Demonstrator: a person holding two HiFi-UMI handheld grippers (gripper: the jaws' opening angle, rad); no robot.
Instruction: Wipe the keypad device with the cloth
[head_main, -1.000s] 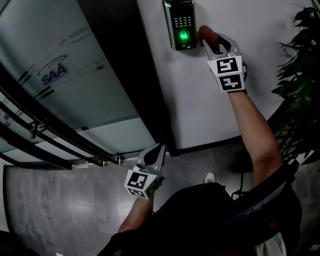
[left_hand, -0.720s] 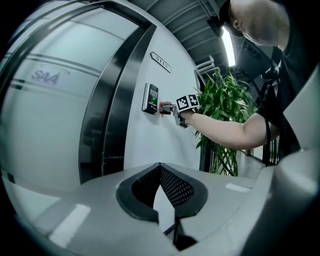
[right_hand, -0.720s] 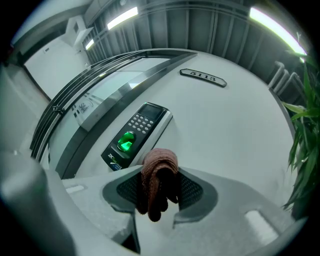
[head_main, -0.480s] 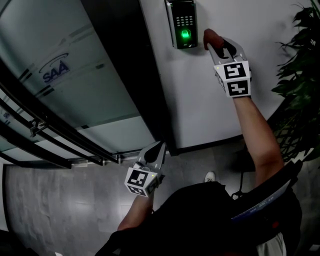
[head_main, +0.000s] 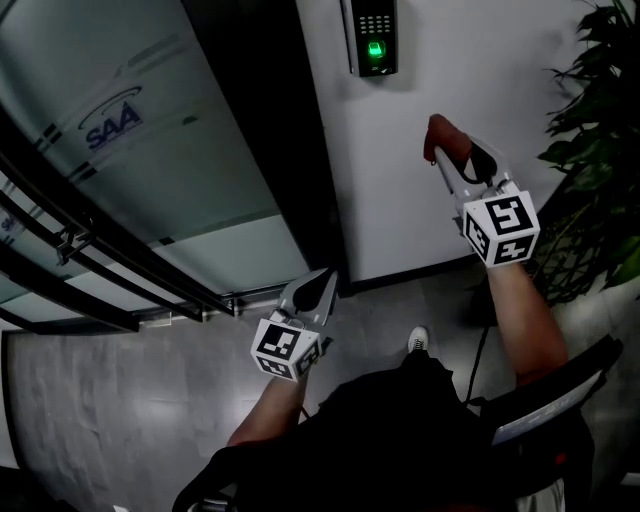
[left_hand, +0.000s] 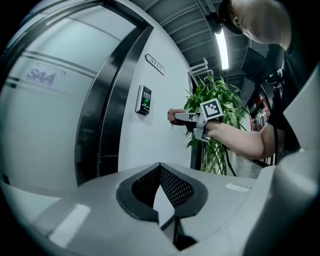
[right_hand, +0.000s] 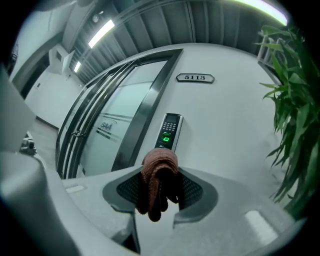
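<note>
In right claw (right_hand: 161, 174), brown cloth (right_hand: 154, 196).

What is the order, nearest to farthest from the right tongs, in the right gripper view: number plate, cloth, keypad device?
1. cloth, in the right tongs.
2. keypad device, on the wall ahead.
3. number plate, higher on that wall.

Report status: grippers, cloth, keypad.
Right gripper shut on brown cloth, apart from keypad device. Left gripper shut, empty, held low. Keypad lit green, nothing in the way.
</note>
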